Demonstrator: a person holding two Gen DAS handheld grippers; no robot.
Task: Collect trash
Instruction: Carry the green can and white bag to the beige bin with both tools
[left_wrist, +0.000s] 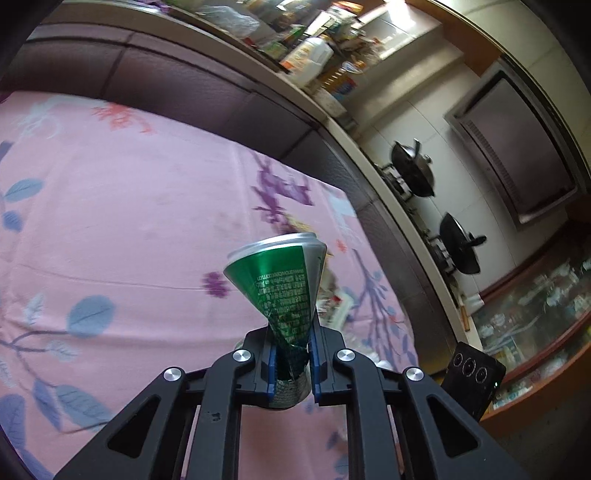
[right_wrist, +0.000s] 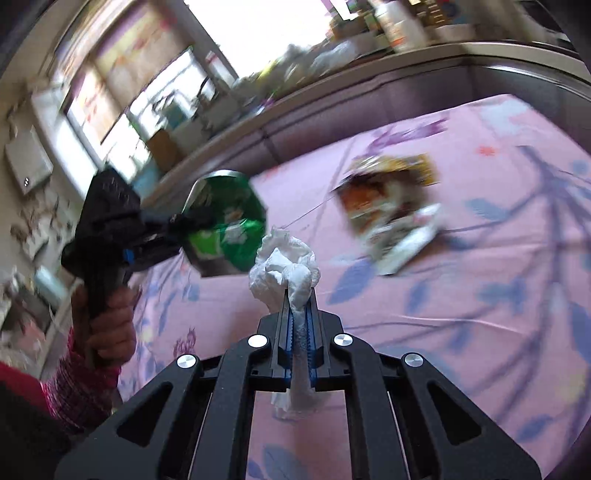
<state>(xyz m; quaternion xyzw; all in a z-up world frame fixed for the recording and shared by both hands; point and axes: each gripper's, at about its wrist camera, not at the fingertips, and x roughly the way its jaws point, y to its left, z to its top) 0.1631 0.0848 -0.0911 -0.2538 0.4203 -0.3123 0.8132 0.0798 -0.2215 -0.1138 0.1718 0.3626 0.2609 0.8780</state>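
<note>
Pink cotton bedsheet (left_wrist: 129, 221) printed with blue leaves and purple blossoms covers the bed, smooth apart from a few long fold lines. At its far edge runs a dark padded headboard (left_wrist: 177, 81) of glossy leather-like panels, and above that a cluttered shelf (left_wrist: 303, 48) of boxes and plastic bags. Right of the bed in the left wrist view, two black round pans (left_wrist: 413, 170) sit on a stove along a cream wall.

On the sheet, far and to the right in the right wrist view, lies a crumpled glossy snack wrapper (right_wrist: 391, 210) in yellow, orange and white, blurred and flat.

The left gripper (left_wrist: 291, 354), black with blue pads, is clamped on a green aluminium can (left_wrist: 284, 288) lifted clear of the sheet. The can is crushed at the waist where the pads pinch it, flaring to a silver rim at the far end. A hand (right_wrist: 107, 317) in a pink knitted sleeve holds that gripper's handle.

The right gripper (right_wrist: 300, 328) is closed tight on a white crumpled paper tissue (right_wrist: 284, 269), soft and wrinkled, bunched above the fingertips and trailing below them, just right of the can.
</note>
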